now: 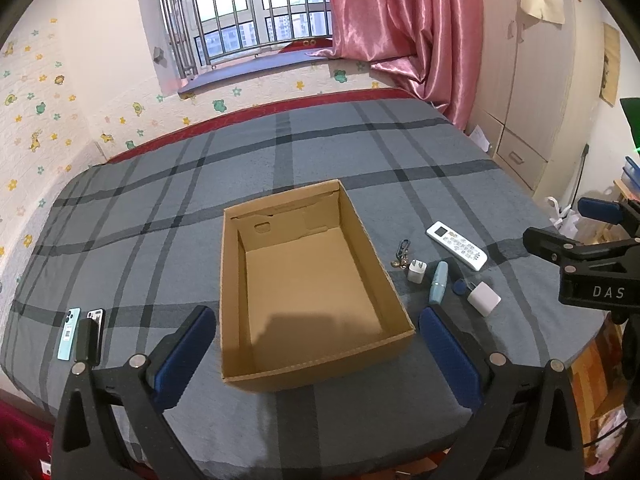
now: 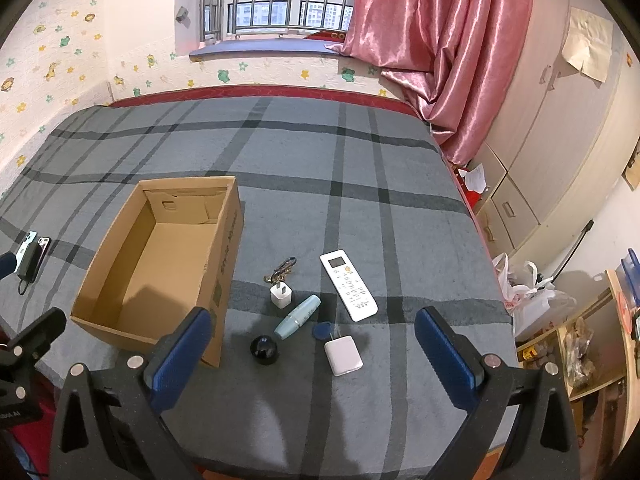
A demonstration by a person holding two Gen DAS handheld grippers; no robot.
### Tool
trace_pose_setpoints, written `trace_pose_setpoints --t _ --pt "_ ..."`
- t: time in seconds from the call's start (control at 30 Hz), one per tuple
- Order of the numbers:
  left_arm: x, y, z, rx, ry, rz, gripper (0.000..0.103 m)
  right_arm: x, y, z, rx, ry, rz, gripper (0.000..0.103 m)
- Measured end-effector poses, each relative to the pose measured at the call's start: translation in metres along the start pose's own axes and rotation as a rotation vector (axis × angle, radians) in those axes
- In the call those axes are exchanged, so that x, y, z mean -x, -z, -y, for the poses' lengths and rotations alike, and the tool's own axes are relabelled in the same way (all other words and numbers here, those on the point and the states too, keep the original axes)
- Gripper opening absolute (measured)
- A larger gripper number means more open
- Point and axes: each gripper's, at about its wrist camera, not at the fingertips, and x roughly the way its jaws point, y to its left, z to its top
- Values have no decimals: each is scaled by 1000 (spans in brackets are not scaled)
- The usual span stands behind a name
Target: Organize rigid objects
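Note:
An open, empty cardboard box (image 1: 394, 304) (image 2: 224, 240) sits on the bed. To its right lie a white remote (image 1: 456, 245) (image 2: 348, 285), a keychain (image 1: 402, 254) (image 2: 282, 270), a small white plug (image 1: 417, 271) (image 2: 281, 294), a pale blue tube (image 1: 439, 282) (image 2: 298, 317), a blue disc (image 1: 460, 287) (image 2: 321, 330), a white charger (image 1: 484, 298) (image 2: 343, 355) and a black round object (image 2: 264, 349). To its left lie phones and a black power bank (image 1: 86, 334) (image 2: 30, 254). My left gripper (image 1: 318, 354) is open over the box's near end. My right gripper (image 2: 312, 354) is open above the small items.
The grey plaid bed (image 2: 320, 184) fills both views. A pink curtain (image 2: 448, 48) and wardrobe (image 2: 560, 128) stand at right. Shelves and plastic bags (image 2: 532, 296) sit beyond the bed's right edge. The right gripper shows at the left wrist view's right edge (image 1: 592, 256).

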Motion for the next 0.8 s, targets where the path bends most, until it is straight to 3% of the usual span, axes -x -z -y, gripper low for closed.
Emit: trace_pose_setpoints --t 0.43,0.8 --pt "-9 -14 -10 -11 -9 -1 103 -8 -5 3 -10 5 -12 103" --pt "-65 -22 -53 12 -62 -57 103 -27 -9 5 -7 3 -49 103"
